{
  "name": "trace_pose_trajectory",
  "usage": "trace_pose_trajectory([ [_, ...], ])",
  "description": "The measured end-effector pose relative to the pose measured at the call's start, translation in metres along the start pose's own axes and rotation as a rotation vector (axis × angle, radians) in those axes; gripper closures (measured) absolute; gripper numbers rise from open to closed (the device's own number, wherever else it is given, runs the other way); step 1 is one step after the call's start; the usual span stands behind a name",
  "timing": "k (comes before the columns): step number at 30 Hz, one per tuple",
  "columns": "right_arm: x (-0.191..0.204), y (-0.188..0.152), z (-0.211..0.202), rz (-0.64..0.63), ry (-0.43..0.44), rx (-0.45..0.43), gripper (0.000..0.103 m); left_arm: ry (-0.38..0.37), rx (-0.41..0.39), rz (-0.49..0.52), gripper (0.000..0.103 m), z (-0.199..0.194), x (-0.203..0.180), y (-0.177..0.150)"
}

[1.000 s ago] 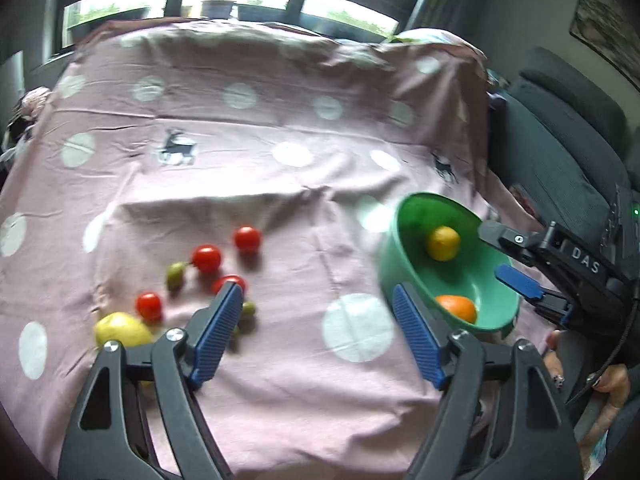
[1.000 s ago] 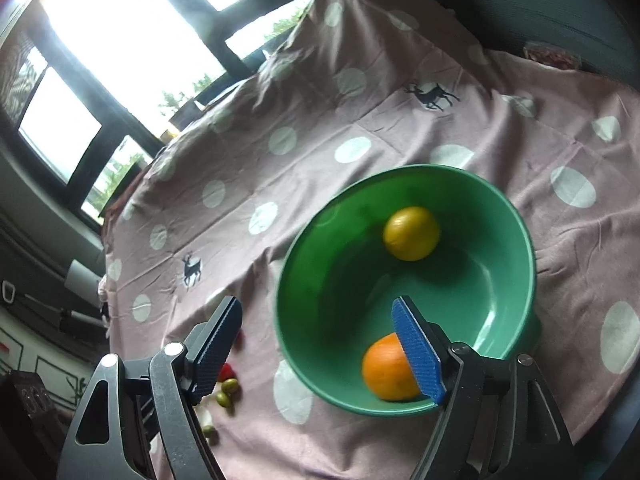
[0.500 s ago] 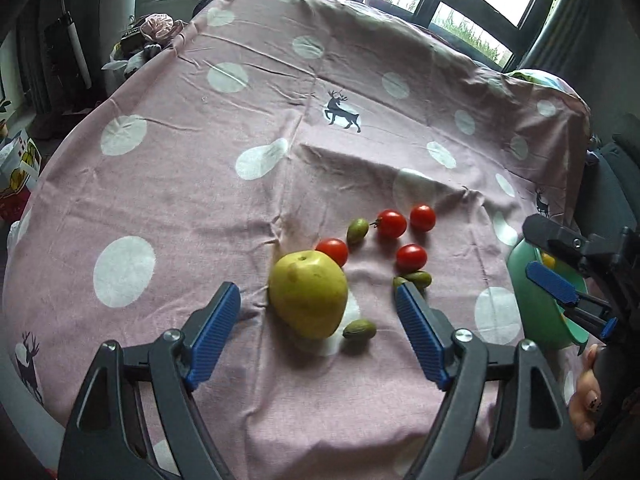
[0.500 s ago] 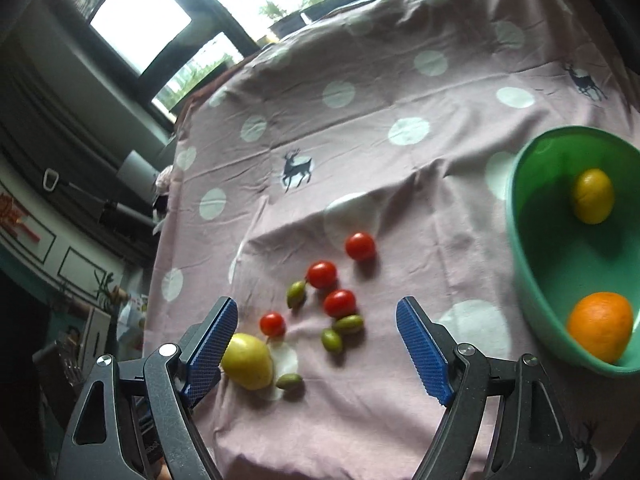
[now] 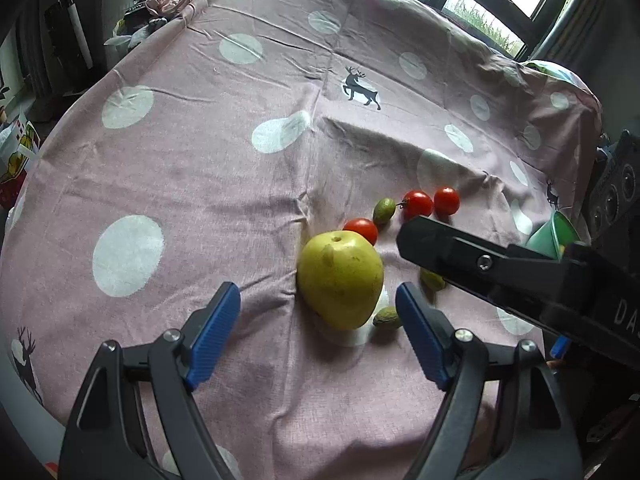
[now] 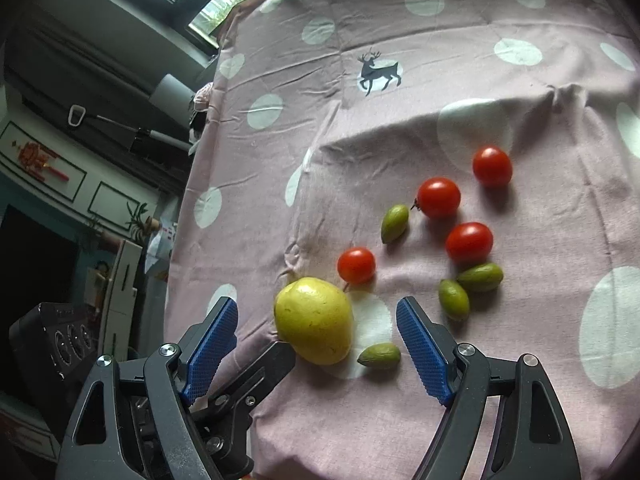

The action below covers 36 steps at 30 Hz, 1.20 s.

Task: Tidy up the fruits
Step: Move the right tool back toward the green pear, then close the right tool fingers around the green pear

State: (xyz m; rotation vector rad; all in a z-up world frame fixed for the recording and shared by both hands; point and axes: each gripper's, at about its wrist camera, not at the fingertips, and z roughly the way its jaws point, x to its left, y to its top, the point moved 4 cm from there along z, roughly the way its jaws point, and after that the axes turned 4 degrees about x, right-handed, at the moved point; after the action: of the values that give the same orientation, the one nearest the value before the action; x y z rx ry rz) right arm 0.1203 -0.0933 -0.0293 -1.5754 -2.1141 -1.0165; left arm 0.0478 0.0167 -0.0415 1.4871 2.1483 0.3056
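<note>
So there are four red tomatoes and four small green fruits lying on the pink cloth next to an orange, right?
Not quite. The big fruit beside them is yellow-green, like a pear, not an orange. The right wrist view shows it, with four tomatoes and four green fruits on the cloth.

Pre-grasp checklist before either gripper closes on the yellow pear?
1. Left gripper open, nothing between the pads: ok.
2. Right gripper open and empty: ok.
3. Yellow pear free on the cloth, not yet gripped: ok.
4. Clearance round the pear: not ok. A green olive-like fruit lies close beside it and a red tomato sits near its top.
5. Grippers clear of each other: not ok. A finger of the left gripper reaches the pear inside the right gripper's span.
6. Green bowl reachable: cannot tell, only its rim shows.
</note>
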Motion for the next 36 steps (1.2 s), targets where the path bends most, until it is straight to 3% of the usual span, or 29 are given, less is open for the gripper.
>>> trace_pose_trajectory([
  [6,0.001,0.001,0.019,0.011,0.076,0.056,0.021,-0.036,0.032,0.006,0.024,0.008,-0.008,-0.002],
  [11,-0.001,-0.001,0.033,0.033,0.142,0.102,0.032,-0.007,0.048,-0.003,0.026,0.014,-0.008,-0.003],
  [22,-0.006,-0.002,0.043,0.038,0.124,0.127,0.036,0.067,0.056,-0.018,0.027,0.024,-0.003,-0.002],
  [36,-0.016,-0.002,0.05,0.083,0.158,0.169,0.037,0.051,0.032,0.028,0.032,0.031,-0.012,0.0],
])
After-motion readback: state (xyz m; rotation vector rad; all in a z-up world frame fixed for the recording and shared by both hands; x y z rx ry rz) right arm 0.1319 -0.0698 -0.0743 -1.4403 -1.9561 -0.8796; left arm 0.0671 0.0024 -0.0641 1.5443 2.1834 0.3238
